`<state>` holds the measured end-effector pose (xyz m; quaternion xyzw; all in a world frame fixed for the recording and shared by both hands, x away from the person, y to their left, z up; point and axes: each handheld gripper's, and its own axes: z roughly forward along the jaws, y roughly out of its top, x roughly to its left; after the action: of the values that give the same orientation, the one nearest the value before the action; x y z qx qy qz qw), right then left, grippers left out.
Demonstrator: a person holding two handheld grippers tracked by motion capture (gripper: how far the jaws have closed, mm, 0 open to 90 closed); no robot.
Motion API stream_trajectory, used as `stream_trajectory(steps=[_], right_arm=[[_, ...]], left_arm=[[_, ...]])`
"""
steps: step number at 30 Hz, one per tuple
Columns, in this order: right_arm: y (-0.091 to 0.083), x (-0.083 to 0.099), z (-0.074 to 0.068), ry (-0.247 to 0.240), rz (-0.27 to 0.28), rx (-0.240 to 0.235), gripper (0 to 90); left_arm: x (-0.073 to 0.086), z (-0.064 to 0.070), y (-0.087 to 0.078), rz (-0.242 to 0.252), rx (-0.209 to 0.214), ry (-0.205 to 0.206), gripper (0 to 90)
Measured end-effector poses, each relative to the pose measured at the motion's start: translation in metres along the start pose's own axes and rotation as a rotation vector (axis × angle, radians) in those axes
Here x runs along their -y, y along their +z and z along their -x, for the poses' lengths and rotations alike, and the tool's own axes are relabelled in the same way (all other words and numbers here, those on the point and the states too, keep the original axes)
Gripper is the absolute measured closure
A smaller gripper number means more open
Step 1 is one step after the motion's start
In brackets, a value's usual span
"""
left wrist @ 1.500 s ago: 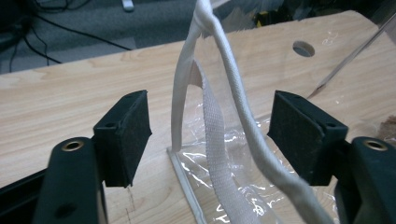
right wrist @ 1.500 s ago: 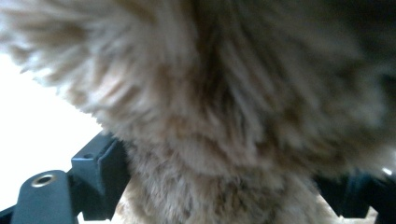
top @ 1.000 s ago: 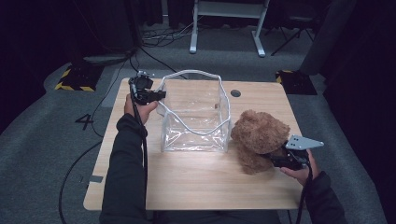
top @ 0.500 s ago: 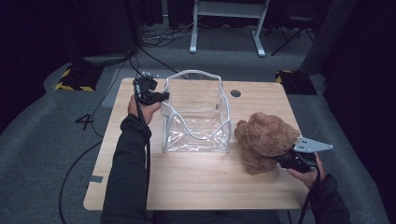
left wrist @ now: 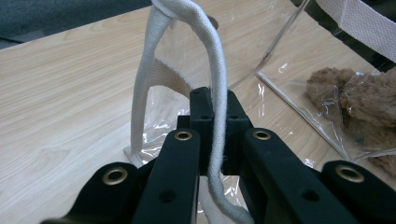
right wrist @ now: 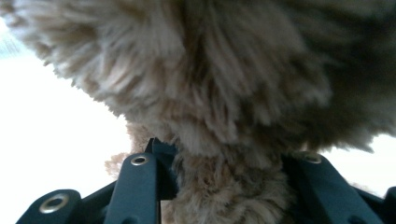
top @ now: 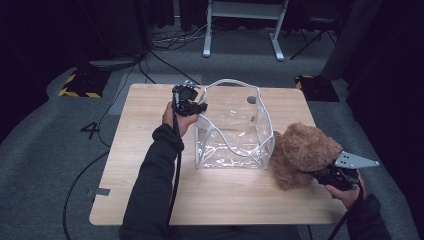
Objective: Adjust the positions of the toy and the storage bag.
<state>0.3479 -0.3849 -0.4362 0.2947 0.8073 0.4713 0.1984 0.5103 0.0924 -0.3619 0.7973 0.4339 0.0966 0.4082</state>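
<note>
A clear plastic bag (top: 235,132) with white webbing trim stands open-topped near the middle of the wooden table (top: 145,150). The left gripper (top: 189,102) sits at the bag's upper left corner, its jaws pinched together on the white strap (left wrist: 215,100) that loops up over them in the left gripper view. Just right of the bag, touching its side wall, a brown teddy bear (top: 305,155) rests close to the table's right edge. The right gripper (top: 334,175) comes in from the bear's right side, jaws clamped on a thick piece of fur (right wrist: 229,186), which bulges between them in the right gripper view. The left half of the tabletop lies bare, as does the front strip before the bag; the bear has little margin on its right
</note>
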Motion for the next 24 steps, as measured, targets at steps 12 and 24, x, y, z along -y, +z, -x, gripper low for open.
stream_trajectory(steps=[12, 24], right_arm=[[-0.005, 0.007, 0.005, 0.026, 0.005, -0.007, 58.9], [-0.006, 0.011, 0.008, 0.052, 0.013, -0.025, 56.7]], left_arm=[[-0.001, 0.012, -0.005, 0.041, -0.014, 0.063, 58.8], [0.013, 0.021, -0.050, 0.184, -0.034, 0.101, 21.6]])
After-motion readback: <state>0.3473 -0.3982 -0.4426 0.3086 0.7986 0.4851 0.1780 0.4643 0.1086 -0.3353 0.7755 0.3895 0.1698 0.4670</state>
